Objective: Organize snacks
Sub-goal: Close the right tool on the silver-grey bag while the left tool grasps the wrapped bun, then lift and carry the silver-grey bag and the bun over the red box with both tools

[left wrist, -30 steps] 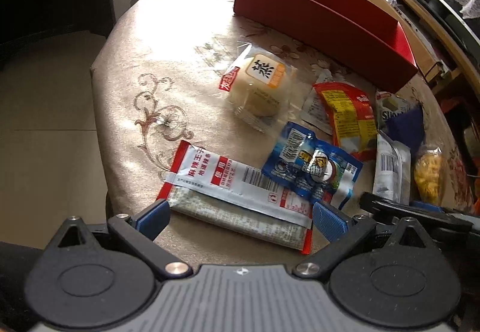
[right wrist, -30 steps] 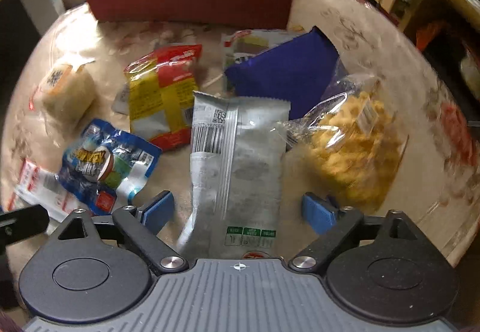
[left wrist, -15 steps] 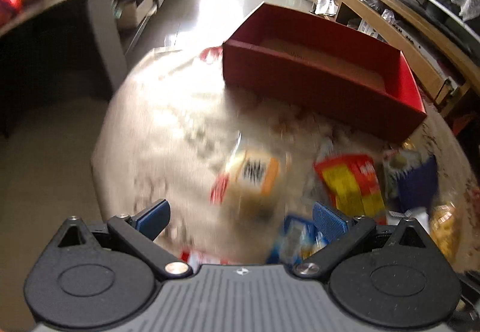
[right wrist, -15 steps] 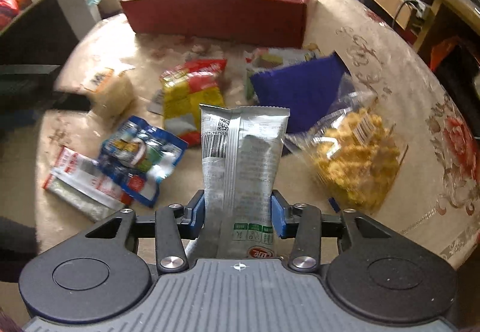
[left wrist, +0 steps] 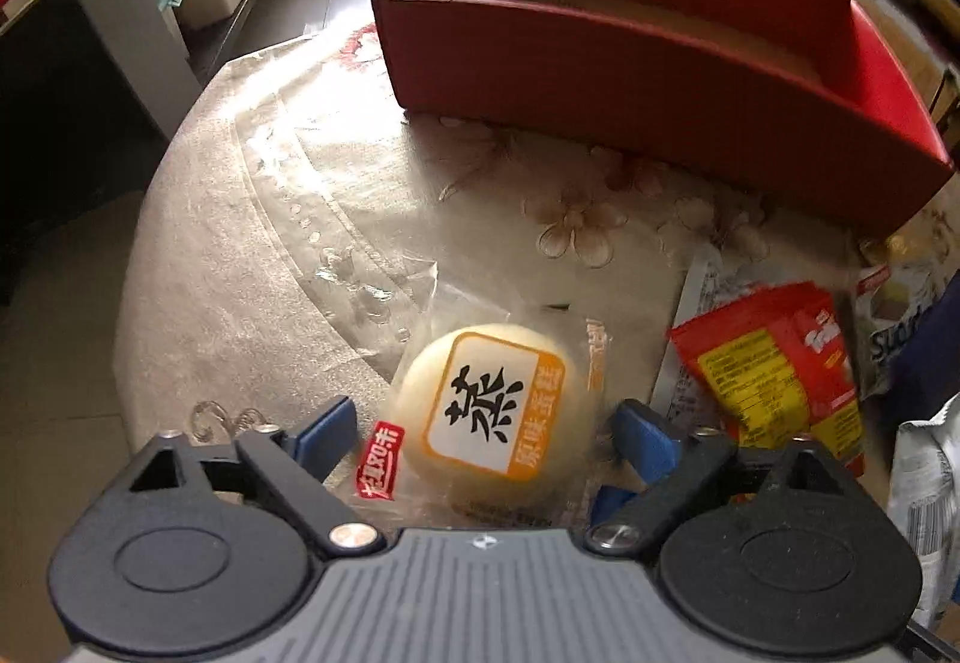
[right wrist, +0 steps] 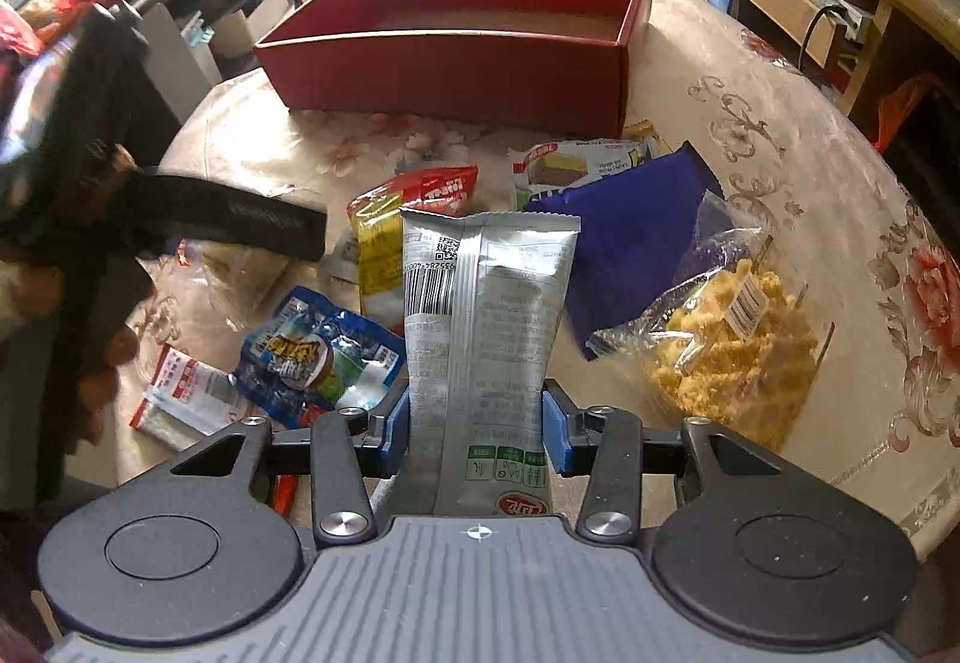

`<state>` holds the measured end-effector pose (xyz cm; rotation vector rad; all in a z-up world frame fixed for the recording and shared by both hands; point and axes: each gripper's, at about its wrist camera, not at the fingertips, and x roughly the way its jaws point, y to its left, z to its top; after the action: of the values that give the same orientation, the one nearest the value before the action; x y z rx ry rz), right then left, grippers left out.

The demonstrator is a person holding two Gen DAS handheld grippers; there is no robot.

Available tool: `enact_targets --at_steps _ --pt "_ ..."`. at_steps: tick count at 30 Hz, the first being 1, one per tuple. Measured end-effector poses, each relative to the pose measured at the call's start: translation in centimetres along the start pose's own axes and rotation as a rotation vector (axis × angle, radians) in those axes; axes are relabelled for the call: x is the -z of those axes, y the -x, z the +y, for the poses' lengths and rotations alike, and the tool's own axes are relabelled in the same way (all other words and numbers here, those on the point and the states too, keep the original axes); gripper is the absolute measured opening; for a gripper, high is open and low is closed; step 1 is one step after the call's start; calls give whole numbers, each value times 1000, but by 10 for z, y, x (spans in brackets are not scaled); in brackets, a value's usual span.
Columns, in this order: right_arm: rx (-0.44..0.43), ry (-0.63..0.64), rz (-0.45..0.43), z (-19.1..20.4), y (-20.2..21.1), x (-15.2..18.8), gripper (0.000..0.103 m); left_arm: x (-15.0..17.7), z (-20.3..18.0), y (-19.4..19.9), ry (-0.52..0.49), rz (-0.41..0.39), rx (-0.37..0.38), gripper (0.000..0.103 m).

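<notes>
A red open box (left wrist: 630, 63) stands at the far side of the round table; it also shows in the right wrist view (right wrist: 468, 57). My left gripper (left wrist: 486, 432) is open, its jaws on either side of a round steamed cake in clear wrap (left wrist: 492, 423) lying on the table. My right gripper (right wrist: 477, 426) is shut on a silver snack bag (right wrist: 486, 327) and holds it upright above the table.
On the table lie a red-yellow packet (right wrist: 414, 219), a blue pouch (right wrist: 324, 357), a red-white sachet (right wrist: 186, 393), a dark blue bag (right wrist: 630, 243), a bag of yellow crisps (right wrist: 732, 339) and a cake packet (right wrist: 576, 165). The left hand's tool (right wrist: 180, 219) is at left.
My right gripper closed on the silver bag and lifted it. My left gripper moved forward from the red-white sachet to straddle the steamed cake.
</notes>
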<state>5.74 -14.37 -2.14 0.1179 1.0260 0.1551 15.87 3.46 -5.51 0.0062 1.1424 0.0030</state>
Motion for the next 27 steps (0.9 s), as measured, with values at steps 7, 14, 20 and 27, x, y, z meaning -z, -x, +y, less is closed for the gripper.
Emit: enact_targets --at_steps 7,14,20,27 --pt "-2 -4 -30 0 9 -4 52 7 0 17 10 -1 30 59" --pt "-6 0 -49 5 13 -6 52 13 7 27 26 2 23 58" --pt "-9 0 -65 7 17 -6 52 21 4 26 14 -2 -6 59" --pt "-13 -7 -50 4 13 -7 52 19 3 16 21 15 -4 66"
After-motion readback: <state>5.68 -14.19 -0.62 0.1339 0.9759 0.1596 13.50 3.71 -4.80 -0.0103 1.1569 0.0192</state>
